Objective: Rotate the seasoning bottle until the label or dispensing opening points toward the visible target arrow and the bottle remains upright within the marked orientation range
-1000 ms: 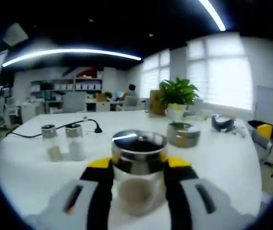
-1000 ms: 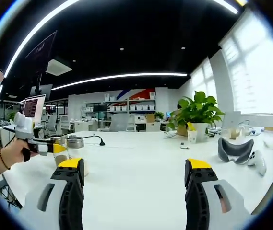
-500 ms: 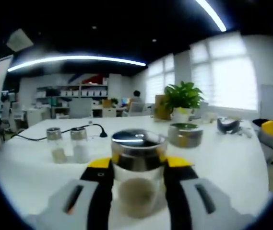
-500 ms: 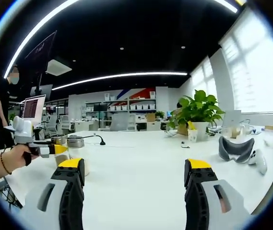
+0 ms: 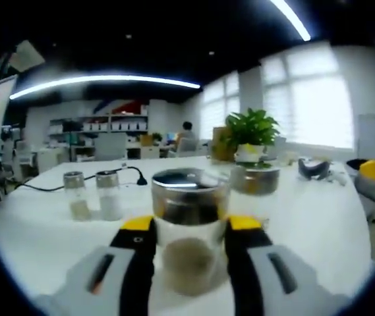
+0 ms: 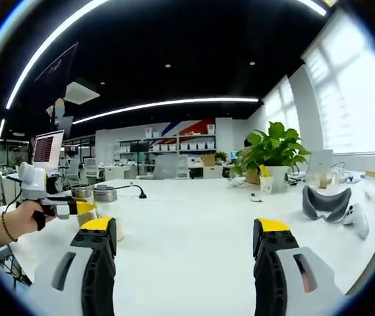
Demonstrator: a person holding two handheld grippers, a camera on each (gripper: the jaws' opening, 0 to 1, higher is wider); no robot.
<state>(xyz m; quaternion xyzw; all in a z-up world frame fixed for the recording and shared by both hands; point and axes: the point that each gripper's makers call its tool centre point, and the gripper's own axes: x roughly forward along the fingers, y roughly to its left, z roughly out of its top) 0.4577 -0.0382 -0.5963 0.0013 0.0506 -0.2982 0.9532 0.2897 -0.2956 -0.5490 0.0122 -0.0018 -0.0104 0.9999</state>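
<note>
Left gripper view: left claw [image 5: 190, 245] clamps seasoning bottle [image 5: 190, 227], table [image 5: 35, 237] around bare.

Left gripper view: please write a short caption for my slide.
Left gripper shut on a steel-lidded seasoning jar above the white table.

Clear glass seasoning bottle [image 5: 189, 245] with shiny metal lid; smooth matt white table [image 6: 194, 224].

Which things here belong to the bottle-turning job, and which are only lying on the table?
Job:
- seasoning bottle, glass with metal lid
- left gripper, jaws closed on it
- right gripper, open over bare table

Lying about:
- two small shakers
- round tin
- potted plant
- headset
- black cable
</note>
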